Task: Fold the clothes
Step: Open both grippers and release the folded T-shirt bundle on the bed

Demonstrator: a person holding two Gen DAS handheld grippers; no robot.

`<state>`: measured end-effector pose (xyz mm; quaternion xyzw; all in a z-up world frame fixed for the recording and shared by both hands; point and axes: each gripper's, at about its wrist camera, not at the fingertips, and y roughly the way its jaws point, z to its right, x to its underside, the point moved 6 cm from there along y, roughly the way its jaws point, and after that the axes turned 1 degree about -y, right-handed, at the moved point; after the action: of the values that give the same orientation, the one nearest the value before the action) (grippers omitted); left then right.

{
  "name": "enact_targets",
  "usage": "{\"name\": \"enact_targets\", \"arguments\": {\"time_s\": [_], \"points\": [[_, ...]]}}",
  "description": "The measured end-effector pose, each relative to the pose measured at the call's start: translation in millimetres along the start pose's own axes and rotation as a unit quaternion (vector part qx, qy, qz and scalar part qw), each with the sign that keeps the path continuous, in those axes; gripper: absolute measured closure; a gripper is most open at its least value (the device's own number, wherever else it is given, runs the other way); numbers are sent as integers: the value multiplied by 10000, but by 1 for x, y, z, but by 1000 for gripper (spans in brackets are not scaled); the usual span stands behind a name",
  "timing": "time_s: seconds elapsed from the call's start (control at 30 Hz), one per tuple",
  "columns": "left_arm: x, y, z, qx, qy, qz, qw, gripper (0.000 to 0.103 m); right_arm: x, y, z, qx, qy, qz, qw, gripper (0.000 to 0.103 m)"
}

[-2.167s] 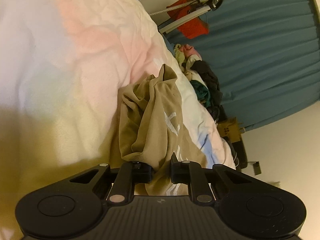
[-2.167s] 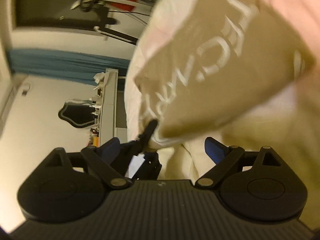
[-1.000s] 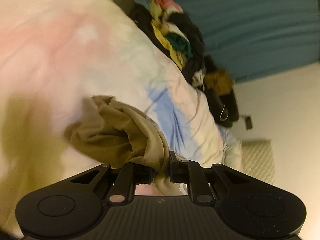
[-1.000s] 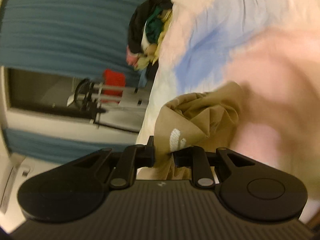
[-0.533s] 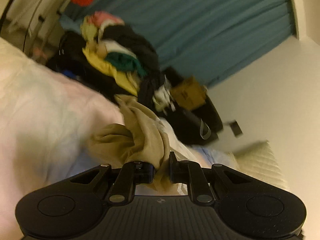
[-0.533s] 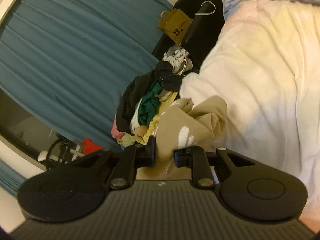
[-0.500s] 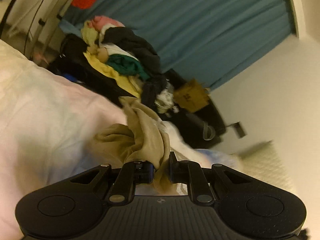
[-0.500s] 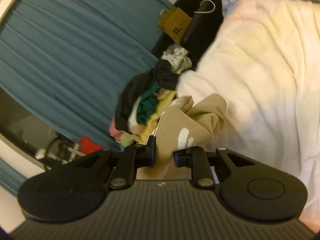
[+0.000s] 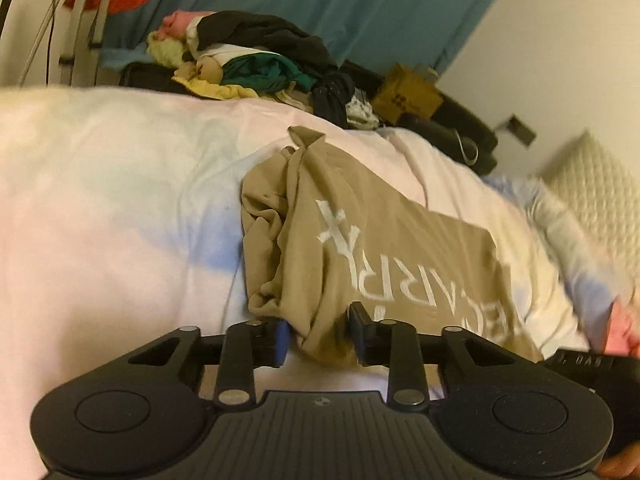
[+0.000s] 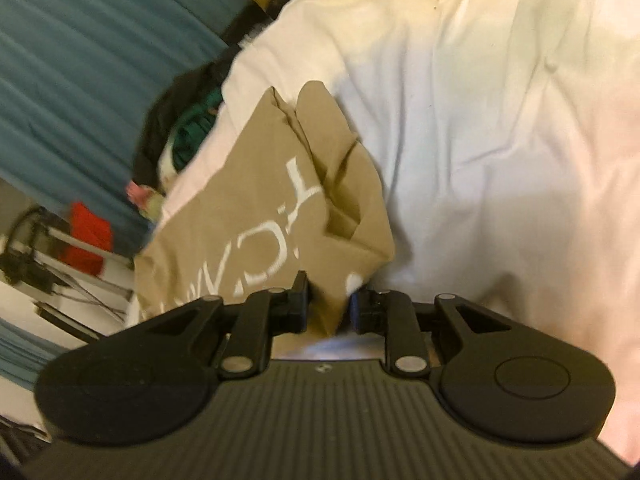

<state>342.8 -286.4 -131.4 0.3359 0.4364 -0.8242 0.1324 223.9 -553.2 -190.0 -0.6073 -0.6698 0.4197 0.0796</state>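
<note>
A tan T-shirt with white lettering (image 9: 360, 240) lies spread across the pale pastel duvet (image 9: 100, 220), its left side bunched. My left gripper (image 9: 318, 330) is shut on the tan T-shirt's near edge. In the right wrist view the same shirt (image 10: 260, 216) hangs stretched and creased, and my right gripper (image 10: 328, 308) is shut on its other near edge. The right gripper's body and the hand holding it show at the right edge of the left wrist view (image 9: 592, 364).
A heap of mixed clothes (image 9: 256, 60) lies beyond the bed's far edge, before a teal curtain (image 9: 360, 4). A brown paper bag (image 9: 408, 92) and dark bags stand far right. A red item on a rack (image 10: 86, 236) stands at the left.
Both grippers have swung down toward the bed with the shirt. The shirt, bunched up in the air half a second ago, is now stretched out flat with its lettering showing.
</note>
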Motion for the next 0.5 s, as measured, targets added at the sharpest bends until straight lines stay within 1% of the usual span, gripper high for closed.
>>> {"name": "enact_targets", "arguments": {"time_s": [0.03, 0.07, 0.1, 0.17, 0.23, 0.37, 0.43, 0.47, 0.5], "points": [[-1, -3, 2, -66, 136, -23, 9999, 61, 1, -7, -5, 71, -75, -29, 9999, 80], [-2, -9, 5, -121, 254, -33, 9996, 60, 2, -15, -9, 138, -149, -56, 9998, 80], [-3, -22, 10, -136, 326, -4, 9994, 59, 3, -28, -13, 150, -206, -40, 9997, 80], [-8, -46, 21, -100, 449, 101, 9989, 56, 4, -52, -24, 80, -355, 40, 9993, 80], [-10, -75, 32, -87, 574, 236, 9980, 51, 5, -75, -37, 16, -632, 130, 9979, 80], [-9, -137, 54, -84, 825, 535, 9951, 45, 11, -125, -69, -132, -1343, 422, 9900, 80], [-8, -168, 65, -82, 950, 685, 9931, 37, 17, -150, -83, -174, -1654, 561, 9845, 80], [-8, -184, 71, -81, 1013, 760, 9919, 35, 20, -163, -90, -196, -1808, 630, 9813, 79], [-8, -200, 76, -80, 1075, 834, 9907, 29, 22, -176, -96, -249, -1937, 694, 9783, 75]]}}
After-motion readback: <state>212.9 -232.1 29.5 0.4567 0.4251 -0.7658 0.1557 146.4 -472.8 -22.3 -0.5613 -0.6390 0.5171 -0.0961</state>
